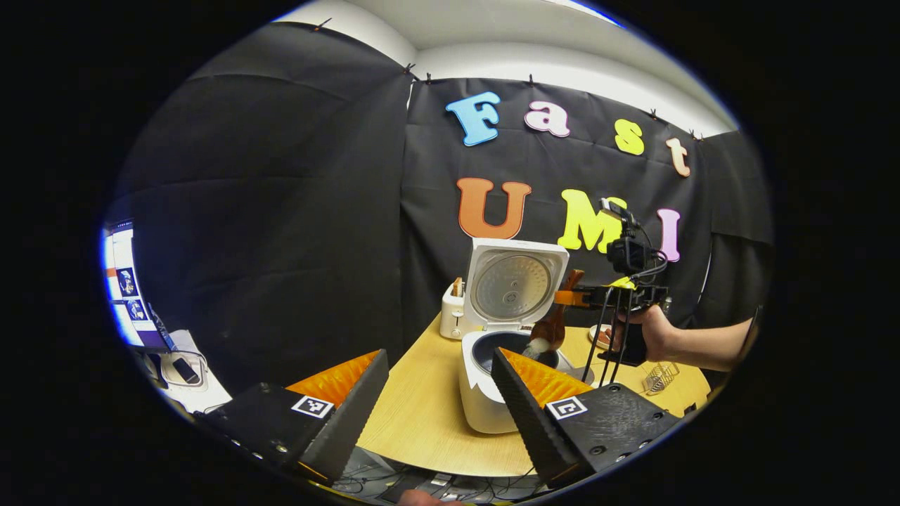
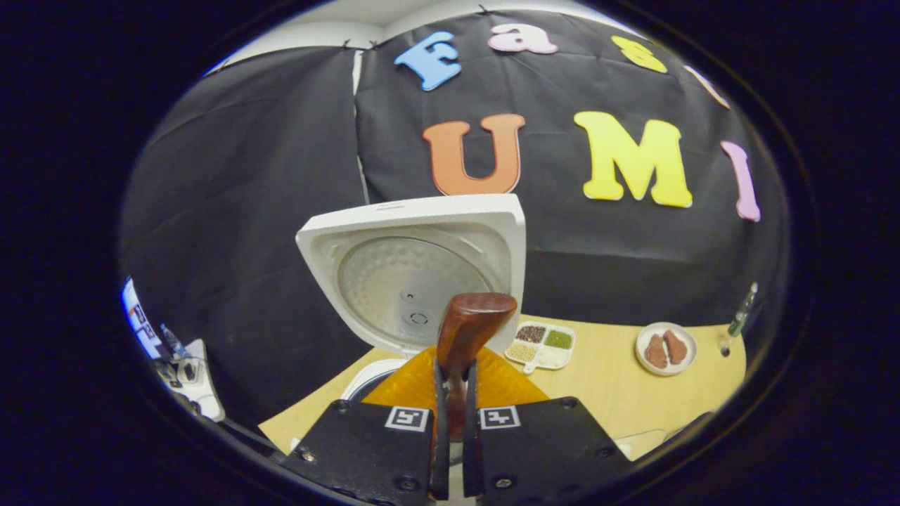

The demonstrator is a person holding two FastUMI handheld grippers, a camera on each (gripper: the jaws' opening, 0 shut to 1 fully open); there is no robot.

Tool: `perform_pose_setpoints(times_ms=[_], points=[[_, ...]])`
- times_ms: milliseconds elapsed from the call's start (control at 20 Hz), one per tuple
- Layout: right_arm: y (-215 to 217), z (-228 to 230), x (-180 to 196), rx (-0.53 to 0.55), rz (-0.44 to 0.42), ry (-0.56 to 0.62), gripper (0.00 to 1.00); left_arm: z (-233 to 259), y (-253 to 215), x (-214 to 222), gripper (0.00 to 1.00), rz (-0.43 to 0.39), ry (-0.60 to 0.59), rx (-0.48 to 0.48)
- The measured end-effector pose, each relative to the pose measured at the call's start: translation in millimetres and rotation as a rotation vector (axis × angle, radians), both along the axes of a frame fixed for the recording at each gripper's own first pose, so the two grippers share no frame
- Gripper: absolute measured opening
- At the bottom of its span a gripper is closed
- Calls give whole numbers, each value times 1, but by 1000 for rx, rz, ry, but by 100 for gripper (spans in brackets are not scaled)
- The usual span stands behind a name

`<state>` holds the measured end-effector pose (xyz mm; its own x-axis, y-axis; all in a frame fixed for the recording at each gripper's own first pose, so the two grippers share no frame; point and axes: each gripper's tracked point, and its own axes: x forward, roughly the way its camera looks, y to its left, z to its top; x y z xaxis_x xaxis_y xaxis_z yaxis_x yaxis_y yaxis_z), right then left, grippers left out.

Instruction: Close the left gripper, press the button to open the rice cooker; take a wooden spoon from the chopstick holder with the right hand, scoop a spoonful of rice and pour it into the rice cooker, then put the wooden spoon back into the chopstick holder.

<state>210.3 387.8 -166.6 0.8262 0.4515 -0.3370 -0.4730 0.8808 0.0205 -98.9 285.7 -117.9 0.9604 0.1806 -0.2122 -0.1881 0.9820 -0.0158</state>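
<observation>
One white rice cooker [image 1: 492,393] stands on the round light-wood surface [image 1: 422,414], its single lid [image 1: 517,284] thrown up and back so the ribbed metal underside faces the room. There is one dark reddish-brown wooden spoon [image 1: 552,327], tilted over the open dark pot with a clump of white rice at its lower end, just above the rim. From the left gripper view you also see one white toaster [image 1: 452,309] just left of the cooker at the far side, one small wire chopstick holder [image 1: 659,377] near the right edge of the surface, and the person's hand [image 1: 657,330] carrying the right gripper [image 1: 605,299]. The right gripper view adds one white divided tray of grains [image 2: 540,344] and one round white plate [image 2: 666,348] bearing two brown pieces, both at the far right of the surface. The left gripper [image 1: 439,393] hangs near the cooker with its fingers spread wide, touching nothing. The right gripper's fingers [image 2: 439,422] are drawn nearly together, pinching the spoon's handle between them.
</observation>
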Motion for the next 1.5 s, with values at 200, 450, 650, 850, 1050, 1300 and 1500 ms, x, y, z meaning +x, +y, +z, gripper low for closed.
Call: perform_pose_setpoints(times_ms=[200,450,650,850,1050,1300,1500], points=[[17,11,-8,-136,63,-97,13,-1,-1,0,95,-9,-6,1],[28,21,-22,-260,112,-204,13,-1,2,0,95,-4,-24,-7],[33,27,-30,-299,137,-244,12,4,3,1,95,-5,-30,-23],[29,44,-34,-259,134,-255,13,6,-1,5,95,-13,-39,-28],[11,68,-32,-143,98,-225,13,5,-12,14,94,-15,-28,-39],[-45,102,-33,110,28,-120,13,14,-40,28,95,-29,-35,-30],[-119,119,-32,299,-47,-43,13,27,-86,37,94,-55,-43,-48]])
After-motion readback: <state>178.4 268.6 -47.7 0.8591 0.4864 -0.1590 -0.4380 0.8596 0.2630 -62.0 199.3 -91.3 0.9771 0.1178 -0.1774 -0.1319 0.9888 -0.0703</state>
